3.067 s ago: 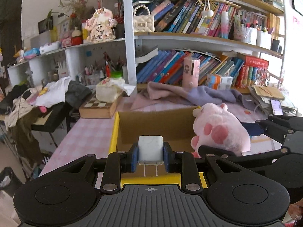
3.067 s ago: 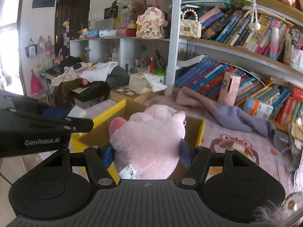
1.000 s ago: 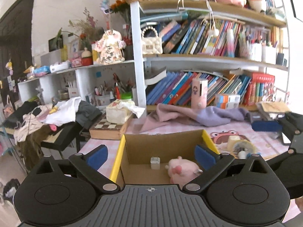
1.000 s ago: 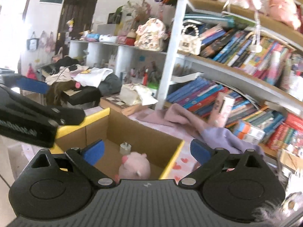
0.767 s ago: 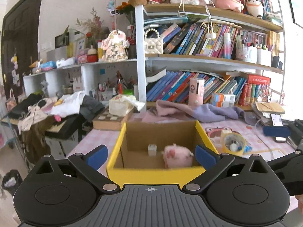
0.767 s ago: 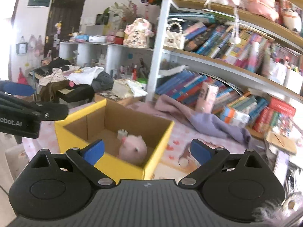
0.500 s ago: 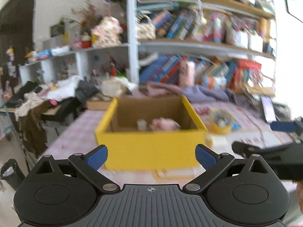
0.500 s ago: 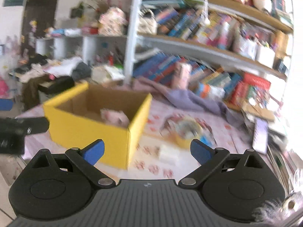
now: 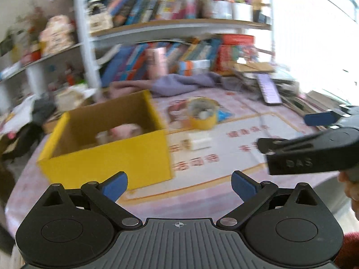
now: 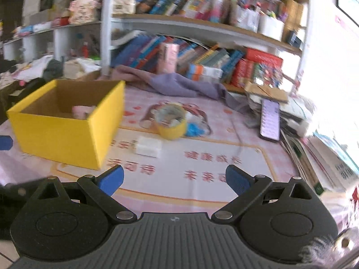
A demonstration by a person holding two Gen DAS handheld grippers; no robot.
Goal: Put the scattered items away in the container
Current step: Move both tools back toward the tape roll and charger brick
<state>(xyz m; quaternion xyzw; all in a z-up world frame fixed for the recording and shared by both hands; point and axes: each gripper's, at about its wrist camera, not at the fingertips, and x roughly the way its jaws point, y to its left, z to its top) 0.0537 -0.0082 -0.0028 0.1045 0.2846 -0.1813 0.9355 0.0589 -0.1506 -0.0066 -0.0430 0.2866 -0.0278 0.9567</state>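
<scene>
Yellow box [image 10: 67, 139] holds pink plush [image 10: 82, 110]; both hand-held grippers [image 9: 178, 185] [image 10: 175, 180] spread, empty.

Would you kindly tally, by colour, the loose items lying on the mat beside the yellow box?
Yellow: 1, the tape roll
White: 1, the small block
Blue: 1, the crumpled wrapper
Total: 3
</scene>
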